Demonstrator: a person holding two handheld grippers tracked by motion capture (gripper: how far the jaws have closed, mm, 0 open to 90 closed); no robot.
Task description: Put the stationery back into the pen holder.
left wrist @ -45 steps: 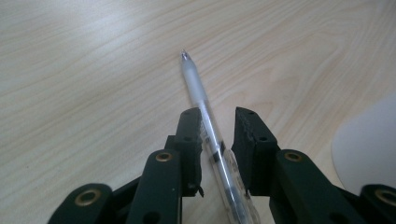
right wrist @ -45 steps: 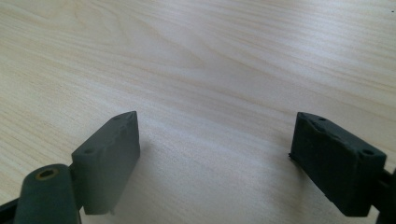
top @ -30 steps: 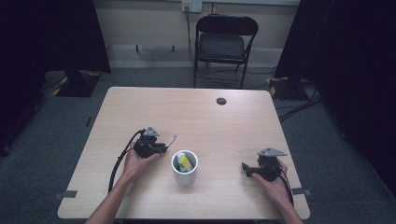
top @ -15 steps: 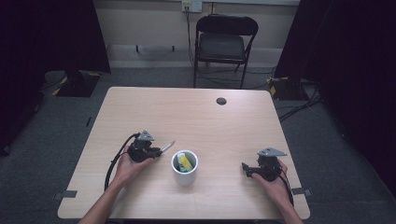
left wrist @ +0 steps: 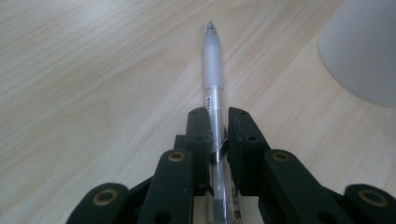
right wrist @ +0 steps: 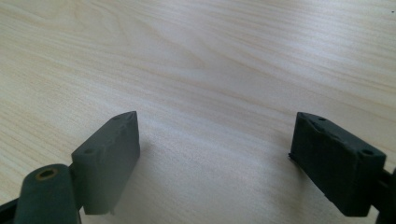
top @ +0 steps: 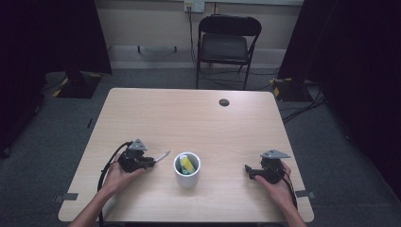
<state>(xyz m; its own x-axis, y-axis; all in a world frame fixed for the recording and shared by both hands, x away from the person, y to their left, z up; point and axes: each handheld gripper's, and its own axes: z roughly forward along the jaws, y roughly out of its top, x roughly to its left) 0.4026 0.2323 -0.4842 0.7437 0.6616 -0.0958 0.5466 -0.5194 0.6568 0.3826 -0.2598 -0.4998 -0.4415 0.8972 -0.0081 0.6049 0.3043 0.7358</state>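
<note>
A clear pen [left wrist: 213, 79] with a frosted grip runs forward between the jaws of my left gripper [left wrist: 218, 126], which is shut on its barrel. In the high view that left gripper [top: 147, 161] sits just left of a white cup [top: 187, 170], and the pen [top: 161, 156] tips up toward the cup. The cup [left wrist: 364, 46] holds a yellow object [top: 188, 163]. My right gripper [top: 248, 171] rests near the table's front right, pointing left toward the cup. Its jaws stand wide apart in the right gripper view, my right gripper [right wrist: 212, 158] open over bare wood.
The light wooden table [top: 198, 123] has a small dark round cap [top: 224, 102] near its far edge. A black folding chair [top: 226, 45] stands behind the table. Dark curtains hang at both sides, and cables lie on the floor at the right.
My left hand has drawn back toward the front left with the pen in the jaws, away from the cup. The right hand has kept still.
</note>
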